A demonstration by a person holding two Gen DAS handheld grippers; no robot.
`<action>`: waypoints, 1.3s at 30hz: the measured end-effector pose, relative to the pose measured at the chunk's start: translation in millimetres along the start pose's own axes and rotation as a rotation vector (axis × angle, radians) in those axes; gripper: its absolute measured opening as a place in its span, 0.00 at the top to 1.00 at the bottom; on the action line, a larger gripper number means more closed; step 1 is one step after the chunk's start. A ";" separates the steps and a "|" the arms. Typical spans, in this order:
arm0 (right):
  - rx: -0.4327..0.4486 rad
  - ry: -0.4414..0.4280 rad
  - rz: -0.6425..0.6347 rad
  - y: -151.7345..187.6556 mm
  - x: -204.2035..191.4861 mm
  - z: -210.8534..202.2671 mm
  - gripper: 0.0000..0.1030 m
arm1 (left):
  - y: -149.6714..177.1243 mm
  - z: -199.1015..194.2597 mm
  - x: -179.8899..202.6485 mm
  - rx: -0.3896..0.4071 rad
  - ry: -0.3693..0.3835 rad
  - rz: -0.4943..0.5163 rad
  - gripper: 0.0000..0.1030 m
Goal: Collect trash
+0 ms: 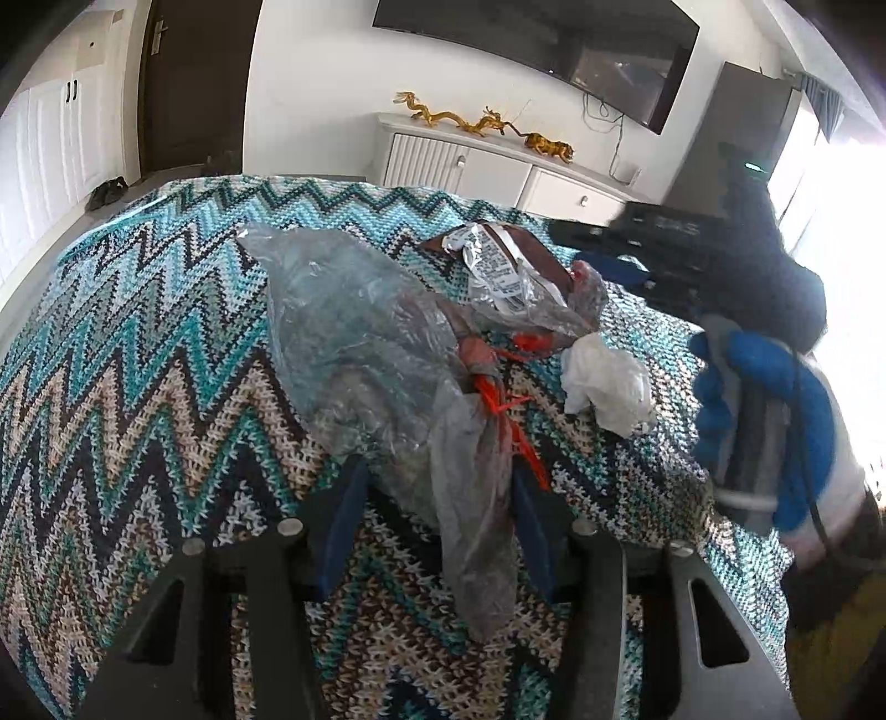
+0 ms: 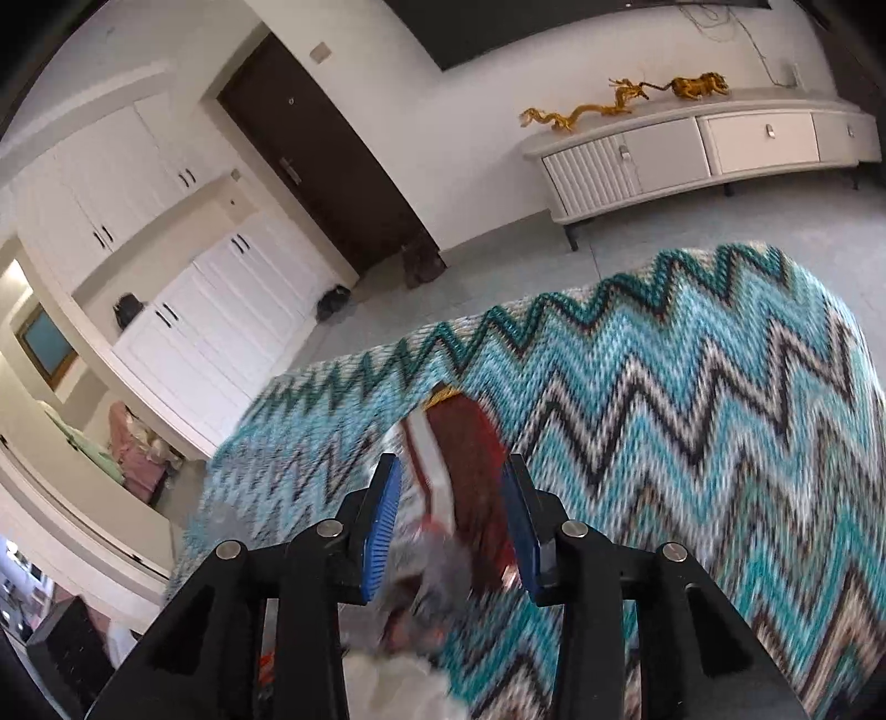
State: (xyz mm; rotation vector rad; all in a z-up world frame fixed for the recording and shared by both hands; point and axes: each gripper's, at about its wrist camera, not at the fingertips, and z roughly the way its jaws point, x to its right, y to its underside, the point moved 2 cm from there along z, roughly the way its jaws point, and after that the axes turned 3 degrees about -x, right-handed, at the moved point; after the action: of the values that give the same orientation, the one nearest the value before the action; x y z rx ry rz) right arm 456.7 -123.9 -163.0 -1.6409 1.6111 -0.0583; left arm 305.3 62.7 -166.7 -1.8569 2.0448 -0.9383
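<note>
A crumpled clear plastic bag (image 1: 354, 338) with an orange tie (image 1: 501, 404) lies on the zigzag knitted blanket (image 1: 138, 343). Its grey tail (image 1: 476, 531) hangs between the blue pads of my left gripper (image 1: 437, 498), whose jaws stand wide apart around it. Behind it lie a brown printed wrapper (image 1: 509, 260) and a white crumpled tissue (image 1: 606, 385). My right gripper (image 2: 451, 498) is open, its pads on either side of the brown wrapper (image 2: 470, 476); it also shows in the left wrist view (image 1: 664, 243), held by a blue-gloved hand (image 1: 769, 399).
A white sideboard (image 1: 498, 166) with golden dragon figures (image 1: 482, 122) stands against the far wall under a dark TV (image 1: 554, 44). A dark door (image 2: 332, 160) and white cupboards (image 2: 221, 310) are to the left. The blanket's edge (image 2: 498, 327) drops to grey floor.
</note>
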 end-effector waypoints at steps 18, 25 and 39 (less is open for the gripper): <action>0.011 0.025 -0.243 -58.0 -31.0 -13.5 0.96 | 9.1 -17.9 -6.5 0.020 0.002 -0.034 0.92; 0.196 0.053 -0.228 -62.1 -56.4 -98.6 0.96 | 25.2 -54.0 -12.2 0.038 -0.062 -0.064 0.92; 0.366 0.039 -0.245 29.3 -81.2 -291.8 0.96 | 35.3 -185.2 57.5 0.197 -0.062 0.053 0.92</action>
State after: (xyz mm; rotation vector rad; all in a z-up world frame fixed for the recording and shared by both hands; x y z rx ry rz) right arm 257.0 -196.9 54.6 -1.5426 1.3253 -0.4855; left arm 162.9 64.0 -30.5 -1.7011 1.8818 -1.0148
